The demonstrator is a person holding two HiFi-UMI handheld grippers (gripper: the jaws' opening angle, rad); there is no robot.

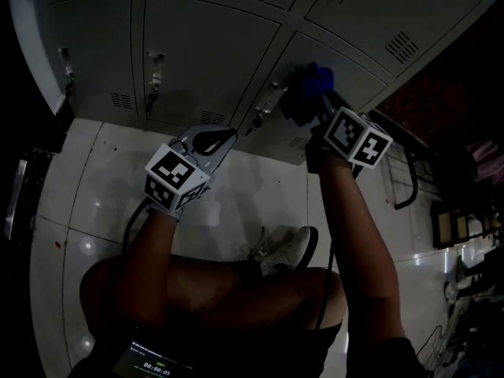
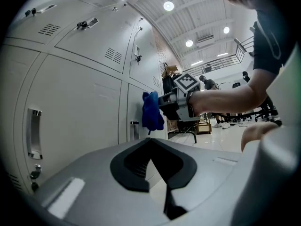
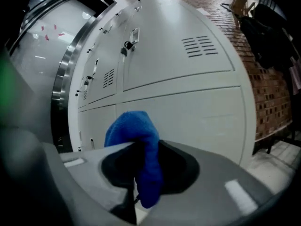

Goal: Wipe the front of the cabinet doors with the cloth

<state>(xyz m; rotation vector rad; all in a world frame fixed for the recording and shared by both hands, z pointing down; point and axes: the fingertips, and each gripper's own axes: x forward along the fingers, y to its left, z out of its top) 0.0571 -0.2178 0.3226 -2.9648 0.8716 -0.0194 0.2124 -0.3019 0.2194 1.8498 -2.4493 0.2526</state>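
A: Right gripper [image 3: 141, 149]?
B: Clamped on the blue fluffy cloth [image 3: 129, 128]. The cloth's up against the pale grey metal cabinet doors [image 1: 213, 53], by a latch handle [image 1: 268, 101].
A: Left gripper [image 2: 151, 147]?
B: Jaws together, nothing between them, held lower, apart from the cloth.

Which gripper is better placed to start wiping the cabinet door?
Right. The right gripper is shut on the blue cloth, held up at a cabinet door. The left gripper is shut, empty and lower down.
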